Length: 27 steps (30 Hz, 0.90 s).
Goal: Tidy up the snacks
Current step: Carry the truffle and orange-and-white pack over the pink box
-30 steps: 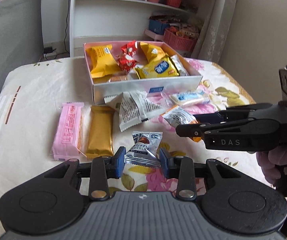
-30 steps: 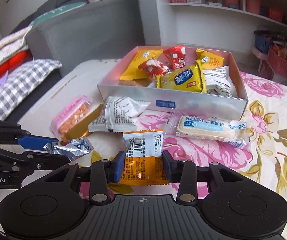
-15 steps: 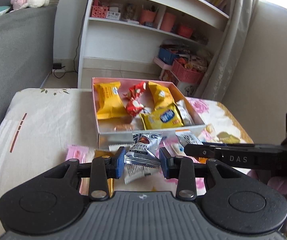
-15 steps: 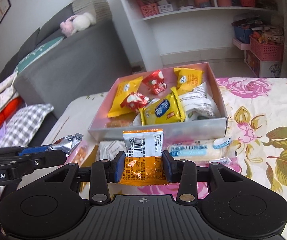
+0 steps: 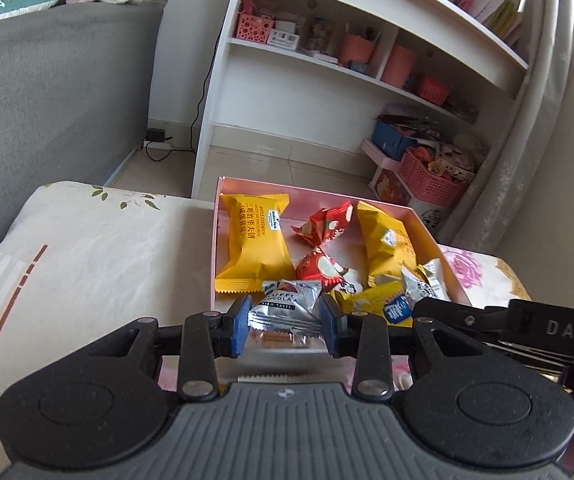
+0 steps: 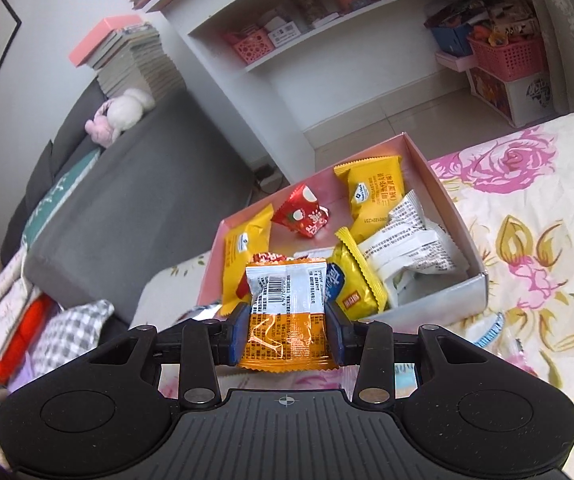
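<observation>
My left gripper is shut on a silver chocolate packet and holds it over the near edge of the pink snack box. Inside the box lie yellow packets, red candies and a white packet. My right gripper is shut on an orange-and-white snack packet, held in the air over the near left part of the same box. The right gripper's black body shows at the right of the left wrist view.
The box rests on a table with a floral cloth. A grey sofa stands to the left, with a white shelf unit behind the table. A pink basket sits on the floor by the shelf.
Both grippers have lifted their packets off the cloth and carried them forward to the box. The loose snacks in front of the box have dropped out of sight. The right view has rolled.
</observation>
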{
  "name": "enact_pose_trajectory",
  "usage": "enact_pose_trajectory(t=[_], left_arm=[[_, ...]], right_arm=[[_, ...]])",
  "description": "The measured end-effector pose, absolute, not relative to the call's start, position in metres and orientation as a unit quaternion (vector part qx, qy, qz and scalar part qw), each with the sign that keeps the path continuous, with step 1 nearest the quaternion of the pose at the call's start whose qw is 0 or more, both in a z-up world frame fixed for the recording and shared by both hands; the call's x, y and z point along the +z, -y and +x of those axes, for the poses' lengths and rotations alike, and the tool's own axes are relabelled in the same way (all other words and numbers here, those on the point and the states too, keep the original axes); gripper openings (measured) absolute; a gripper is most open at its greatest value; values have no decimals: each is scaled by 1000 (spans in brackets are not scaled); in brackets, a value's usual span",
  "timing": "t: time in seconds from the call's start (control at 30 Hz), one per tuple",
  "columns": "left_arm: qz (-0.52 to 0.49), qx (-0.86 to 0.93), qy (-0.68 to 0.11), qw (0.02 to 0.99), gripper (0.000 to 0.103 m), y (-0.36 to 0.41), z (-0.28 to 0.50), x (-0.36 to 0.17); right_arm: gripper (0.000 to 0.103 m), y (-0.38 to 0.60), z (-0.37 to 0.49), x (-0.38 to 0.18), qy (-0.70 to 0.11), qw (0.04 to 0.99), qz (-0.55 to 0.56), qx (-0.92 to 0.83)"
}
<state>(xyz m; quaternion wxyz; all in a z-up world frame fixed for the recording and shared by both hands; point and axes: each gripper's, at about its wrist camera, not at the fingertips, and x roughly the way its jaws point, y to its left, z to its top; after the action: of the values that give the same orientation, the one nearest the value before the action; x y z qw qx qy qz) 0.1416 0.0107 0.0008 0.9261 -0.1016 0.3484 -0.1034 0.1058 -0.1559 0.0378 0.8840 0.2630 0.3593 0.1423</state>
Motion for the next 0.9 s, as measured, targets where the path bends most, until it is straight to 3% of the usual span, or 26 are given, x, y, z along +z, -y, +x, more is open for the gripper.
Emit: enact_pose_trajectory(t=[0.33, 0.77, 0.9], left_arm=[[-80, -83, -374, 920, 34, -14, 158, -18], [-55, -94, -349, 931, 35, -7, 161, -21], [-75, -115, -359, 923, 49, -8, 163, -21]], right_arm=[[39, 158, 125, 21, -365, 876, 285, 139], [41, 163, 139, 12, -346, 887, 282, 122], [46, 168, 139, 13, -340, 886, 292, 120]])
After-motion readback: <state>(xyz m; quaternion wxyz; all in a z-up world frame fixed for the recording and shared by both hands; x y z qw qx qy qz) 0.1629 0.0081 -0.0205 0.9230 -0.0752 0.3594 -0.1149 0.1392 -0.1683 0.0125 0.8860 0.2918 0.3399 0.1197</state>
